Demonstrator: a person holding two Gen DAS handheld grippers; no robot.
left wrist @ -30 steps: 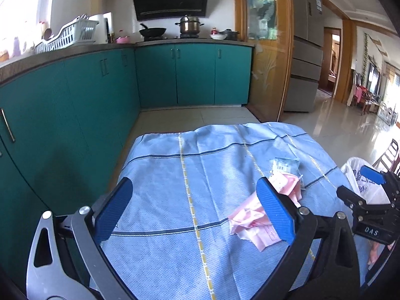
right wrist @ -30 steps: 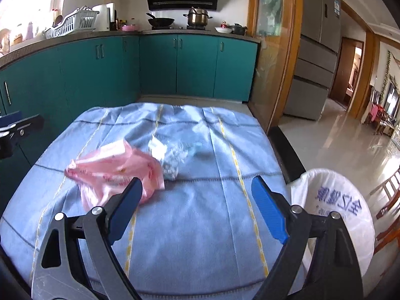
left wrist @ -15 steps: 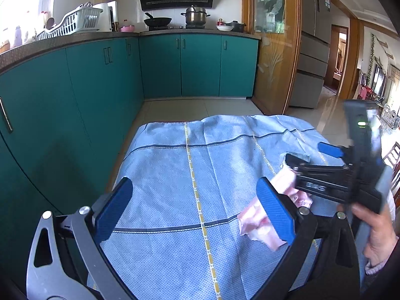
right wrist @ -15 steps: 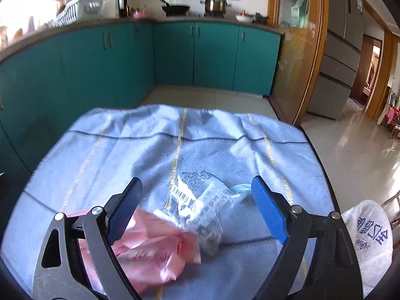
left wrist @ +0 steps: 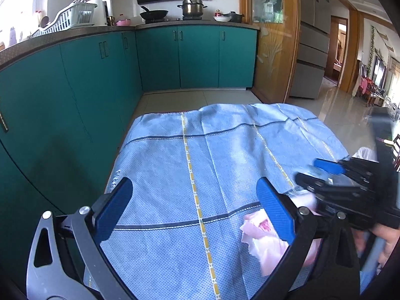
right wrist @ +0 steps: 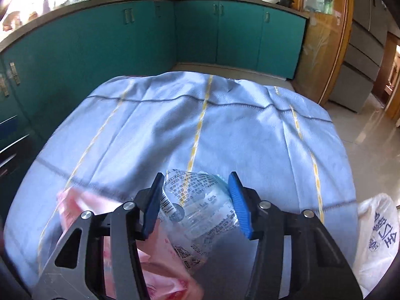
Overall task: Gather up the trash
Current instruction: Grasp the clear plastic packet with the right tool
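Clear printed wrapper (right wrist: 200, 207): low centre of the right wrist view, on the blue-clothed worktop (right wrist: 225, 125), partly over a pink bag (right wrist: 160, 275). My right tongs (right wrist: 195, 205) are closing around it, pads either side (contact I judge near, not certain). My left tongs (left wrist: 195, 210) stand released, nothing between them. White bin bag (right wrist: 375, 237), lower right edge, waits close, presumably for the drop.
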